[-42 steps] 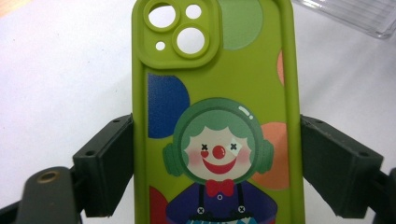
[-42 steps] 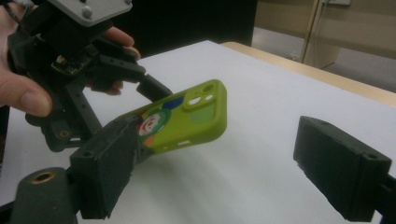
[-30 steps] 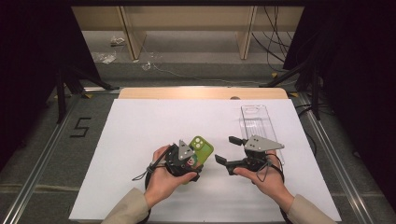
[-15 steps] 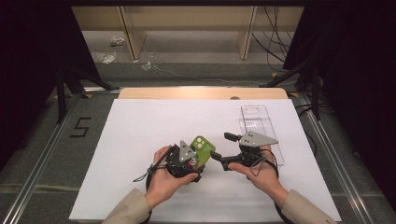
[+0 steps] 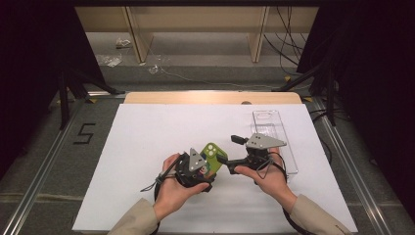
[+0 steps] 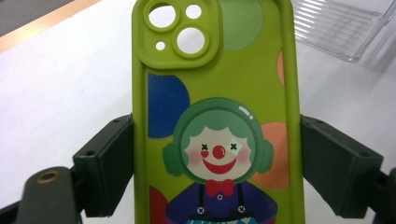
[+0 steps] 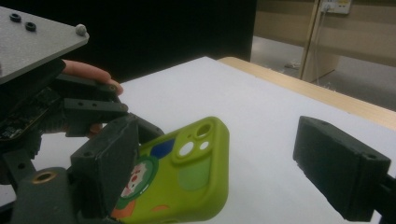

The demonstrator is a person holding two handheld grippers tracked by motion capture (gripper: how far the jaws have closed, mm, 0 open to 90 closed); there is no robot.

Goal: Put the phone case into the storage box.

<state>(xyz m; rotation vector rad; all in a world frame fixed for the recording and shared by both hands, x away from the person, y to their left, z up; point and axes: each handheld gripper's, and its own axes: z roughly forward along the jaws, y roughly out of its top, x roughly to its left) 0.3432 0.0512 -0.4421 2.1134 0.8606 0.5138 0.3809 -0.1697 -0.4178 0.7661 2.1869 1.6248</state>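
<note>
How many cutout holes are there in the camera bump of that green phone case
4, all in the raised corner of the green phone case held by the left tool: a large one upper left, a small one upper right, a large one lower right, a tiny one lower left.

Clear tray (image 5: 274, 134) on white table (image 5: 147, 147)

I see a lime-green phone case (image 6: 215, 93) printed with a clown: green hair, red nose and bow tie, purple overalls, ringed by blue, orange and pale green dots. My tools' jaws are black, the bench (image 5: 147, 142) white, the ribbed tray (image 5: 274, 129) clear.
</note>
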